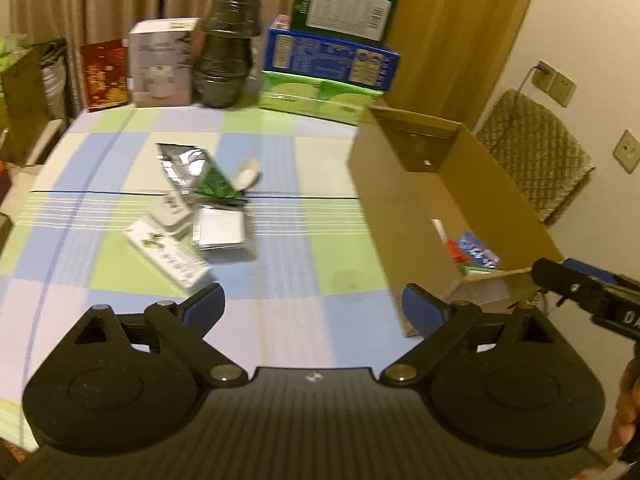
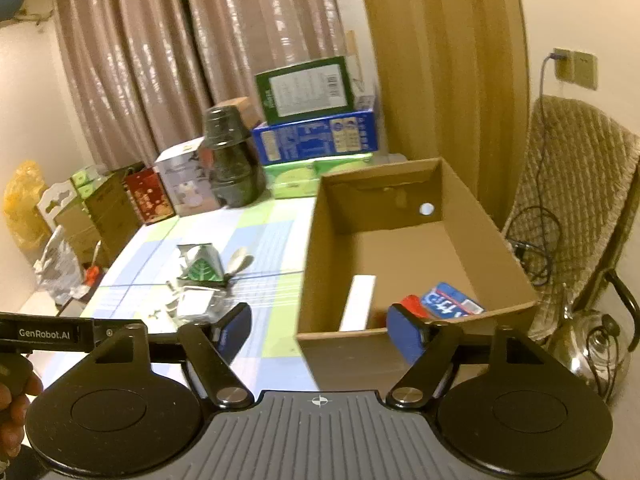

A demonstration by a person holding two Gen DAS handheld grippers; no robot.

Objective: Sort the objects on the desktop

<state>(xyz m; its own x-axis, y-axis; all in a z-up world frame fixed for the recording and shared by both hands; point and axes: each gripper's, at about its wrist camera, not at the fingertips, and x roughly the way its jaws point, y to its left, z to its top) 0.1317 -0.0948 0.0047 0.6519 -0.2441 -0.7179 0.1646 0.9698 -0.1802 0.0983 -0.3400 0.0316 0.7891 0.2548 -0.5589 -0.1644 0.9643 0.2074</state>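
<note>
A loose pile lies mid-table: a silver and green foil pouch, a white spoon-like piece, a silver sachet and a long white box. The same pouch shows in the right wrist view. An open cardboard box stands on the table's right side, holding a blue packet, a red item and a white strip. My left gripper hangs open above the near table, empty. My right gripper is open and empty at the box's near wall.
Stacked green and blue cartons, a dark wrapped stack of bowls, a white carton and a red box line the table's far edge. A padded chair and a metal kettle stand right of the box. A hand holds the left gripper.
</note>
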